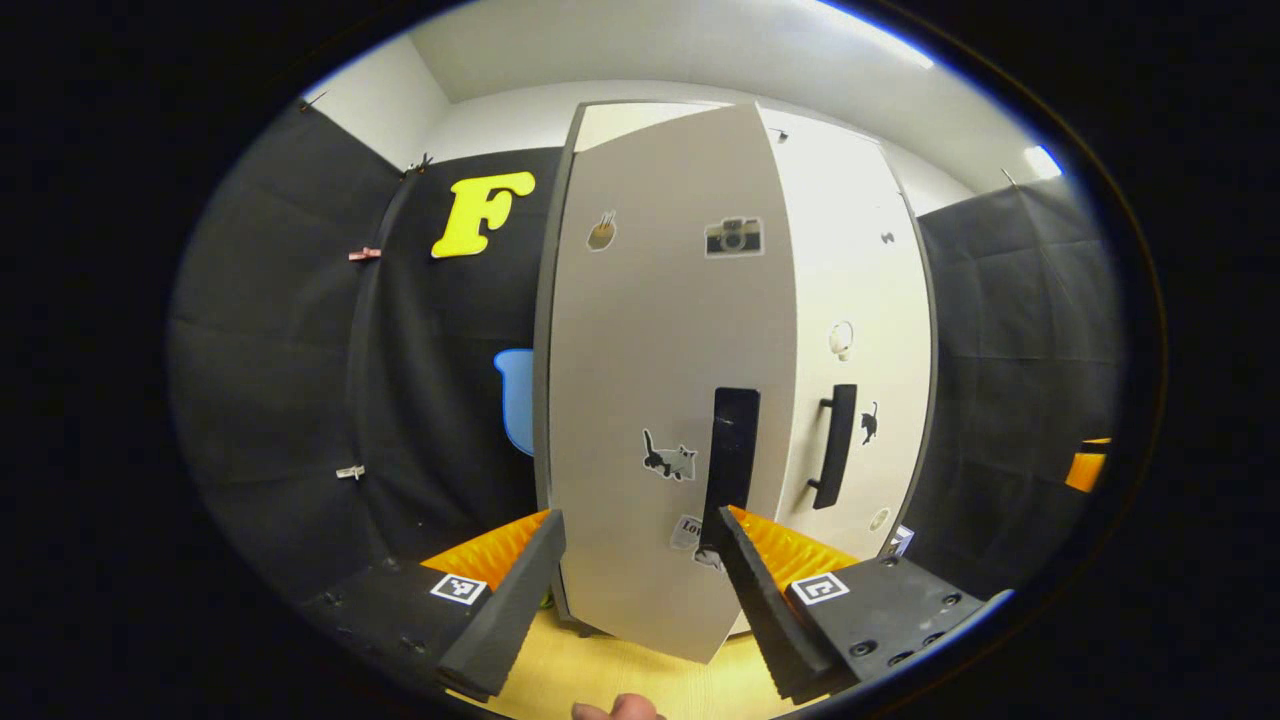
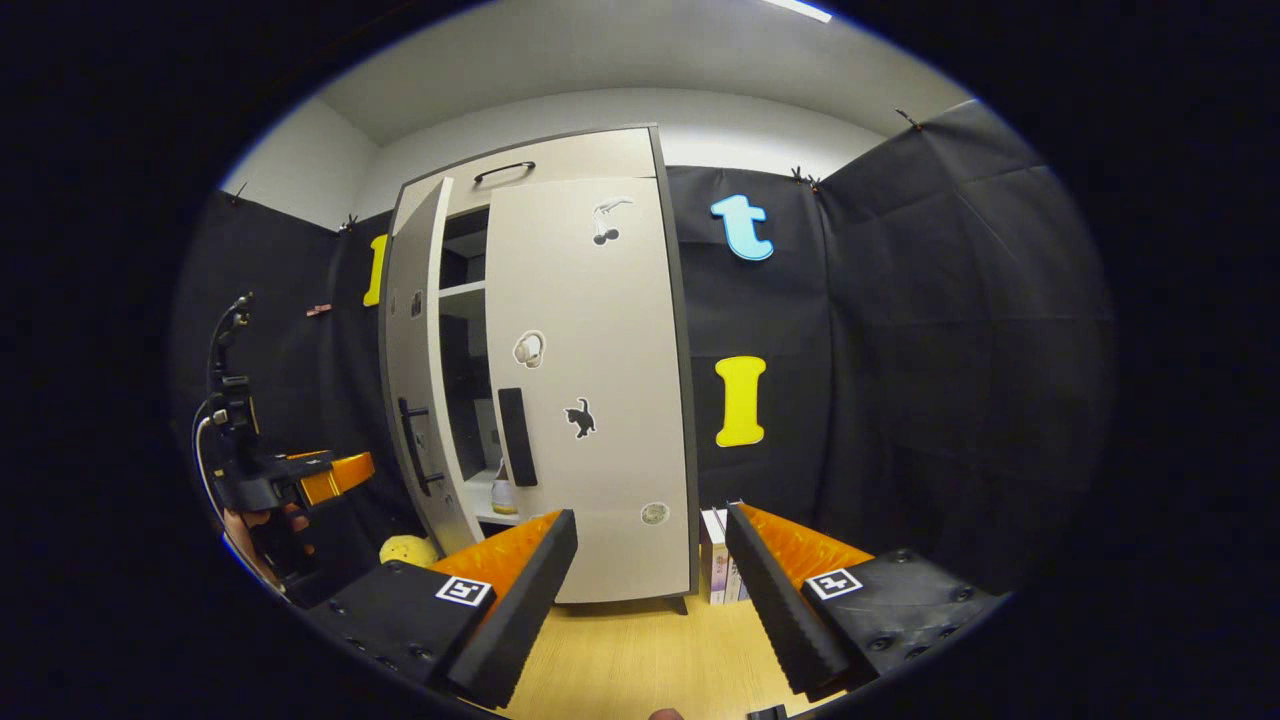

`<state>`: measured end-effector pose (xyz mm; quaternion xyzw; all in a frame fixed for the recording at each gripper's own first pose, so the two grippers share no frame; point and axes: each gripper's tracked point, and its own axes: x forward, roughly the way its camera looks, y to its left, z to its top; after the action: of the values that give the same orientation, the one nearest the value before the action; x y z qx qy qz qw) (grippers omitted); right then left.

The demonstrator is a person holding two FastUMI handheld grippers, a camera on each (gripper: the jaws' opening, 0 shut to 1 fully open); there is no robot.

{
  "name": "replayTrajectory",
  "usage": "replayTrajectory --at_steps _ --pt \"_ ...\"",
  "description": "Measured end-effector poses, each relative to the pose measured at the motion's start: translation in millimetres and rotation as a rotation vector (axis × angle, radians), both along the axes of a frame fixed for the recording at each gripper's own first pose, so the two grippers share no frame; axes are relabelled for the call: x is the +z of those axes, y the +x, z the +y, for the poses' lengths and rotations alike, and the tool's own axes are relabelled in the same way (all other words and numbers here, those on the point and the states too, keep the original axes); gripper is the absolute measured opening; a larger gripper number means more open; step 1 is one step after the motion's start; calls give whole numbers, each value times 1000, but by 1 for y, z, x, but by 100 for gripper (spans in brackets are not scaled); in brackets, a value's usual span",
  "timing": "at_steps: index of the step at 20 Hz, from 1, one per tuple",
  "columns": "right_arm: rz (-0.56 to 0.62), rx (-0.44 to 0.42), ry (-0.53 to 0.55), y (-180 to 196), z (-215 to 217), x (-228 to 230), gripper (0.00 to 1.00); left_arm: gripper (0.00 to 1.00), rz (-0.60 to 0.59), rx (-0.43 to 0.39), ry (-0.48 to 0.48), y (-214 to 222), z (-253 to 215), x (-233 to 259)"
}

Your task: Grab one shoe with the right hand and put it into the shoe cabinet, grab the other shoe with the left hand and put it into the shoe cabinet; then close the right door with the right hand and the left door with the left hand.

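Note:
The shoe cabinet (image 2: 560, 170) stands against the black wall. Its right door (image 2: 600, 400) is closed flat, and its left door (image 2: 412, 350) hangs ajar. Through the gap a pale shoe (image 2: 503, 494) rests on a shelf. In the left gripper view the left door (image 1: 660, 350) is close in front, its dark handle (image 1: 732, 450) just above my right finger. My left gripper (image 1: 640, 565) is open and holds nothing; in the right gripper view this left gripper (image 2: 320, 478) sits left of the cabinet, held by a hand. My right gripper (image 2: 650, 570) is open, back from the right door.
The right door (image 1: 860, 300) and its handle (image 1: 838, 445) show beyond the left door's edge. Several books (image 2: 718, 565) stand on the wooden floor (image 2: 630, 650) right of the cabinet. A yellow object (image 2: 405, 548) lies low by the left door. Black cloth walls close in both sides.

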<state>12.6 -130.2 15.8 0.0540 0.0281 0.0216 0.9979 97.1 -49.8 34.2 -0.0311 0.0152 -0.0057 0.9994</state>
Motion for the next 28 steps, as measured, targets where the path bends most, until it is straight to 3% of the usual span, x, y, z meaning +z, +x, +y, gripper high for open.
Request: replayTrajectory --at_steps 12,28 --pt "-35 -13 -24 0 -2 4 98 95 -3 -107 -18 -49 -31 18" --pt "-33 14 -54 -1 8 5 98 95 -10 -96 35 -59 -17 16"
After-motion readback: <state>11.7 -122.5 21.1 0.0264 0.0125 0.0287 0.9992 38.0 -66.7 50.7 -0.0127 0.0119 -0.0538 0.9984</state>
